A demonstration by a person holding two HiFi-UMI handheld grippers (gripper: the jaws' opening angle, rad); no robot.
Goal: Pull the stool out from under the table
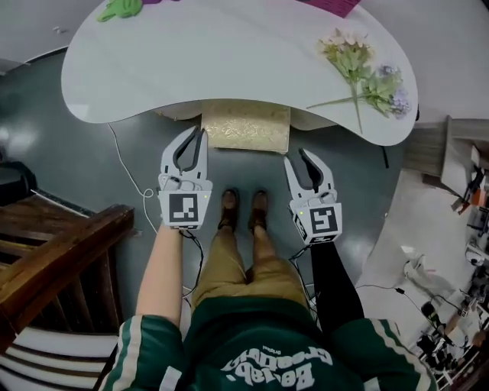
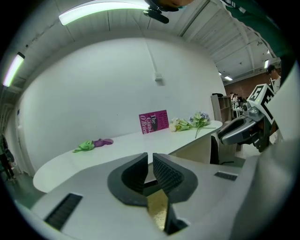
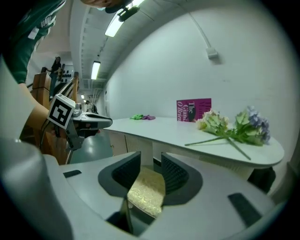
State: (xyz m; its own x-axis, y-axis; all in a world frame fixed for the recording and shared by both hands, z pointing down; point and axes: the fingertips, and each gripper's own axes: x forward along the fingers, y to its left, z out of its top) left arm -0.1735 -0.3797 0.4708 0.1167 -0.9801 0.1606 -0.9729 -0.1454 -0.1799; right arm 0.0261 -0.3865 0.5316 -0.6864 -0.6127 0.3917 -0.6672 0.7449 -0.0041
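Note:
The stool (image 1: 246,127), with a gold patterned seat, stands half under the white table (image 1: 229,53), its front edge sticking out toward my feet. My left gripper (image 1: 200,132) hovers at the stool's left edge with its jaws shut and nothing between them; whether it touches the seat I cannot tell. In the left gripper view the gold stool (image 2: 157,208) shows below the left gripper (image 2: 150,157). My right gripper (image 1: 302,154) sits just off the seat's front right corner, open. The stool (image 3: 146,190) lies beyond the right gripper (image 3: 151,157), and the pads touch nothing.
On the table lie a bunch of flowers (image 1: 361,67), a pink book (image 1: 330,6) and a green and purple item (image 1: 122,8). A dark wooden chair (image 1: 57,256) stands at my left. A white cable (image 1: 127,166) runs over the floor. My shoes (image 1: 244,211) are just before the stool.

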